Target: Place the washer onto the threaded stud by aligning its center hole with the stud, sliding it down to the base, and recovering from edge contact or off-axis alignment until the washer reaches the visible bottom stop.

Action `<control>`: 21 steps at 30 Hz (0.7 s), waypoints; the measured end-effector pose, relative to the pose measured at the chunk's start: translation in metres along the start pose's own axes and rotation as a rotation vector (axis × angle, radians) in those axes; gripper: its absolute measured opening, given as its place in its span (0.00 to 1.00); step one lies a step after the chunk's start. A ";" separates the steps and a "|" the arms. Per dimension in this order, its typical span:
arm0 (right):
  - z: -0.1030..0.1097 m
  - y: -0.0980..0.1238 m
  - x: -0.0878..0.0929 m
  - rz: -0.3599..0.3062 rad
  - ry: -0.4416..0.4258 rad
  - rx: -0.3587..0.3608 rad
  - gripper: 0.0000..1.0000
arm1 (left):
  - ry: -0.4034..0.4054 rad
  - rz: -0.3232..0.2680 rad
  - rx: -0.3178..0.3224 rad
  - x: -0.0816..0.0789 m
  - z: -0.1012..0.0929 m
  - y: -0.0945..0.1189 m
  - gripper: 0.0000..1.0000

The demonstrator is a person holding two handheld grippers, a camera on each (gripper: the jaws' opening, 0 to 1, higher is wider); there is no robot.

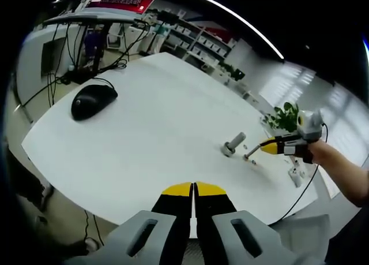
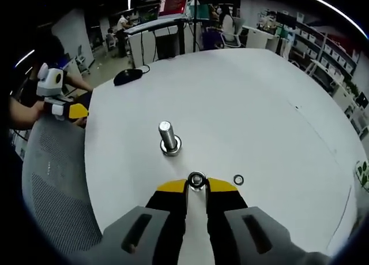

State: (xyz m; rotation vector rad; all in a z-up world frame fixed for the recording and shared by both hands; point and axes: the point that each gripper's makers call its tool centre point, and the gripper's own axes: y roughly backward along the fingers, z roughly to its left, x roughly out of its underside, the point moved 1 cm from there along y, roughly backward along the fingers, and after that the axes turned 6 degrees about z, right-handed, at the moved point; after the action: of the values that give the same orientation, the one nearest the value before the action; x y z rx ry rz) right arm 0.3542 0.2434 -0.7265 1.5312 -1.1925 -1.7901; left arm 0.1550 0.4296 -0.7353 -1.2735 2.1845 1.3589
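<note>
On a white counter [image 2: 259,92], the right tool [image 2: 197,187] pinches a washer [image 2: 197,180] between its yellow tips, jaws closed onto the ring's edge, just short of the upright threaded stud [image 2: 168,137], which stands on its wide base. A second washer [image 2: 238,179] lies flat on the counter just beside the right jaw. In the left gripper view, the left tool [image 1: 193,190] hangs near the counter's edge with its jaws pressed together on nothing, well away from the stud [image 1: 233,144]; a black mouse [image 1: 92,100] sits far off near the cables.

The risk lies in the approach: the washer is held by a thin rim, so a touch against the stud's top could twist or flick it from the grip. If it comes in tilted, the hole is likely to catch on the threads and jam partway. A sideways nudge could also topple the freestanding stud, since nothing steadies it.
</note>
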 end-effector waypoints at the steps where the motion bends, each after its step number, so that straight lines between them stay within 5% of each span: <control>1: 0.000 0.000 0.000 0.001 0.004 0.000 0.13 | 0.000 0.000 0.000 0.000 0.000 0.000 0.00; 21: -0.002 -0.008 0.001 0.050 0.018 -0.007 0.13 | 0.002 -0.003 0.002 0.000 0.000 0.000 0.00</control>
State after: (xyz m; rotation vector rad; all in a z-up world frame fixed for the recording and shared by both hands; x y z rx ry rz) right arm 0.3576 0.2460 -0.7335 1.4974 -1.2043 -1.7428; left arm 0.1553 0.4296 -0.7352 -1.2775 2.1845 1.3546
